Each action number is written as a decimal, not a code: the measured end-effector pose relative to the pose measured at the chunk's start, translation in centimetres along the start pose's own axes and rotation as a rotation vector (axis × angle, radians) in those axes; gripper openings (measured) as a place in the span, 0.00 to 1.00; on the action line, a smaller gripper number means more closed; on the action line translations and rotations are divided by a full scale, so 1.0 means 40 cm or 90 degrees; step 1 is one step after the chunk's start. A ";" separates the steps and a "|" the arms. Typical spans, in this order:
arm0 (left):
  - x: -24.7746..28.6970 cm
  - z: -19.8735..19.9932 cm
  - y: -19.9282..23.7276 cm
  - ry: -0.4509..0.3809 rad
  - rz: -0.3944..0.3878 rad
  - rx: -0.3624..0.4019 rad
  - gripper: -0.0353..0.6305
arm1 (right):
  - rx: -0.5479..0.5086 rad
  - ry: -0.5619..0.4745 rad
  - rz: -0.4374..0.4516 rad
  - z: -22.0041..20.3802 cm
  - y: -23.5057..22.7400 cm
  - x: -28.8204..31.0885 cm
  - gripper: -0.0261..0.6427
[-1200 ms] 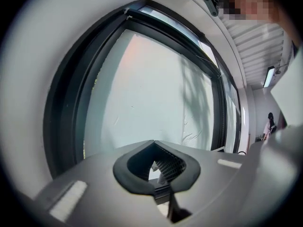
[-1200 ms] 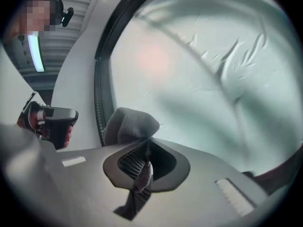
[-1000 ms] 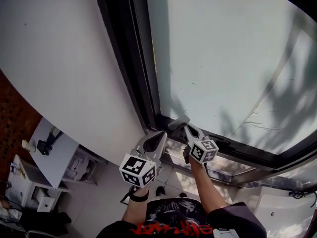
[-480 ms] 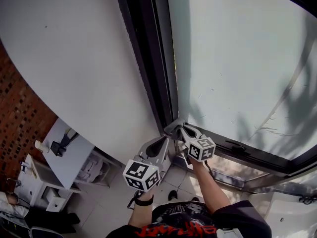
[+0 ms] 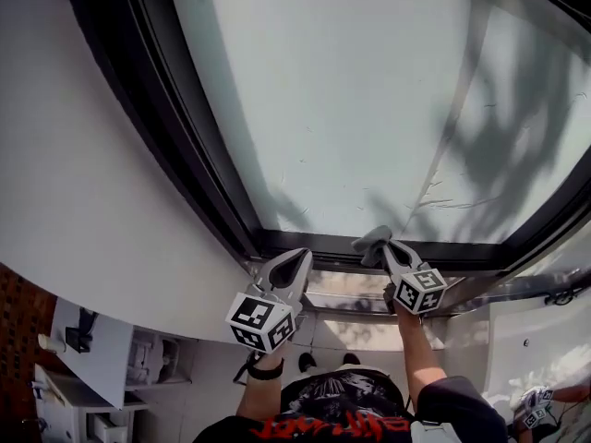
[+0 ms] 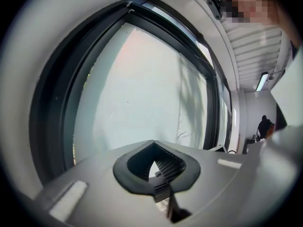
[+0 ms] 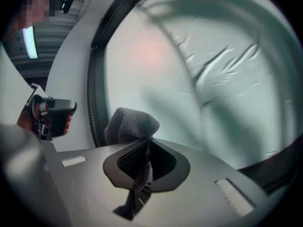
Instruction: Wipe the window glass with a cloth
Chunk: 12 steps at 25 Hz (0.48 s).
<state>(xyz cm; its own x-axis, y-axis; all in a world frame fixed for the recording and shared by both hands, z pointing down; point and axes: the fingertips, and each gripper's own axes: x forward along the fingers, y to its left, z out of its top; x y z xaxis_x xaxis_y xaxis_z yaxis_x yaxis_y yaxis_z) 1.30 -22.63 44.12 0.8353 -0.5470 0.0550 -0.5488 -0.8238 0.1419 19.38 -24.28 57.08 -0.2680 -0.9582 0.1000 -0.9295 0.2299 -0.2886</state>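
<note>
Jaws on the right gripper (image 5: 385, 248) are clamped tight on the cloth (image 5: 369, 239), a grey knit rag. It's bunched into a wad that sticks out past the tips toward the window glass (image 5: 369, 90), and a thin tail runs straight back between the jaws along the gripper's own line. In the right gripper view the wad (image 7: 130, 122) leans a bit left of the tips (image 7: 144, 146).

The cloth sits at the glass right above the bottom bar of the window frame (image 5: 314, 244), roughly mid-bar.

The left gripper (image 5: 297, 258) is pinched fully closed with nothing in it. It points up at the same bottom bar, near the frame's lower left corner and left of the cloth, off the glass.

Both arms reach up side by side. The right forearm (image 5: 416, 358) is stretched out straight, and the left wrist wears a dark band (image 5: 261, 369).

Only writing I can spot is red lettering on the black shirt (image 5: 342, 404), cut off at the edge and unreadable.
</note>
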 end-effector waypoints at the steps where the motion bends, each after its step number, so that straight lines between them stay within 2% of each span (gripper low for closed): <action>1: 0.021 -0.002 -0.015 0.001 -0.015 -0.002 0.04 | -0.003 -0.001 -0.045 0.010 -0.073 -0.062 0.06; 6: 0.102 -0.006 -0.095 0.005 -0.078 -0.001 0.04 | 0.001 -0.004 -0.257 0.036 -0.415 -0.349 0.06; 12: 0.151 -0.008 -0.151 0.008 -0.117 0.001 0.04 | 0.050 -0.007 -0.447 0.041 -0.690 -0.601 0.06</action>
<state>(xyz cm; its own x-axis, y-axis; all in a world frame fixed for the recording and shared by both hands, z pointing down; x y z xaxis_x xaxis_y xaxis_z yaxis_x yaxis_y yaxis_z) 9.68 -20.91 43.89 0.9221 -0.3847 0.0408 -0.3863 -0.9103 0.1488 51.89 -7.88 61.07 0.3917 -0.8772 0.2778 -0.8601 -0.4563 -0.2280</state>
